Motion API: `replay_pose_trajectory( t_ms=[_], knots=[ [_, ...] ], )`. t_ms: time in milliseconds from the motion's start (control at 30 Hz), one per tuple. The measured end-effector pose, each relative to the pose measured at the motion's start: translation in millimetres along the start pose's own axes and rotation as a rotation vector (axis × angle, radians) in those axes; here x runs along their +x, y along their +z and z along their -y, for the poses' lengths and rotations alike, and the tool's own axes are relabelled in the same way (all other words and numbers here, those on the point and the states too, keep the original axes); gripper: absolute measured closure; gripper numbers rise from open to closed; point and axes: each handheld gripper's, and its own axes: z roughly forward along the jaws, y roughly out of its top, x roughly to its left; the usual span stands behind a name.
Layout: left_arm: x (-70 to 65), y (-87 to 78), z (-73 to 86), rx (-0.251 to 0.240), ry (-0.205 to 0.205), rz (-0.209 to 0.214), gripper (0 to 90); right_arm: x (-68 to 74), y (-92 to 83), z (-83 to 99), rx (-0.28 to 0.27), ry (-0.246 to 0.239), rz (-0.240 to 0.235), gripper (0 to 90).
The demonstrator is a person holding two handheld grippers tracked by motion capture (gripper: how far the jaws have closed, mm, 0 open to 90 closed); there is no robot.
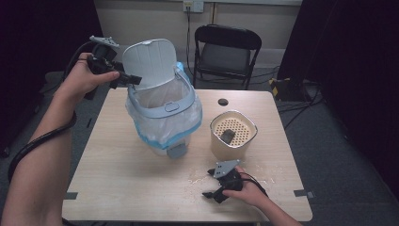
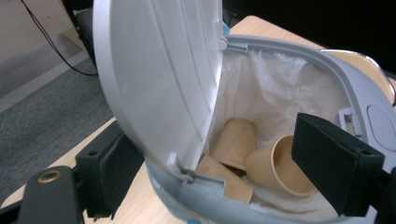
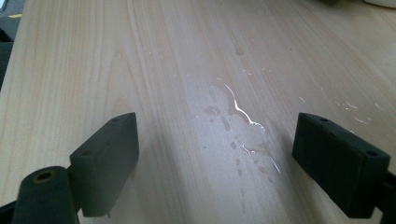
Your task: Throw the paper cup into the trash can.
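Observation:
A white bin (image 1: 162, 110) lined with a plastic bag stands on the table (image 1: 117, 174), its lid (image 1: 150, 61) raised. My left gripper (image 1: 129, 79) is at the lid's left edge. In the left gripper view the lid (image 2: 159, 70) stands between the wide-apart jaws of this open gripper (image 2: 217, 158), unclamped. Three paper cups (image 2: 236, 140) lie inside the bag. My right gripper (image 1: 210, 183) rests low over the table's front, open and holding nothing. Between its jaws (image 3: 215, 154) lies a wet patch (image 3: 233, 116) on the wood.
A beige container (image 1: 233, 134) with a perforated insert and a dark lump on it stands right of the bin. A black folding chair (image 1: 226, 52) is behind the table. A small round hole (image 1: 223, 101) sits near the far edge.

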Motion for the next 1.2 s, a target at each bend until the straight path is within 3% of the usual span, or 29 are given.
replay_pose_trajectory(
  t_ms=[233, 433, 733, 967, 1133, 1200],
  knots=[
    [-4.6, 0.9, -2.0, 0.003, 0.005, 0.004, 15.7, 0.0, 0.0, 0.0, 0.000, 0.000, 0.000, 13.9],
    [-14.6, -2.2, -5.1, 0.021, 0.040, 0.028, 15.7, 0.1, 0.0, 0.0, 0.001, 0.001, 0.000, 13.9],
    [-47.2, -3.2, -9.8, 0.038, 0.111, 0.115, 15.6, 0.0, 0.0, 0.0, 0.001, 0.001, 0.000, 13.9],
    [-70.1, 6.3, -10.8, 0.020, 0.127, 0.163, 16.6, -0.1, 0.2, 0.0, -0.001, -0.002, -0.001, 13.9],
    [-78.5, 13.0, -10.9, 0.006, 0.114, 0.181, 30.7, -0.1, 0.2, 0.0, -0.001, -0.002, 0.000, 13.9],
    [-78.8, 15.3, -10.9, 0.004, 0.084, 0.164, 39.1, -0.1, 0.2, 0.0, -0.001, -0.002, -0.001, 13.9]
  ],
)
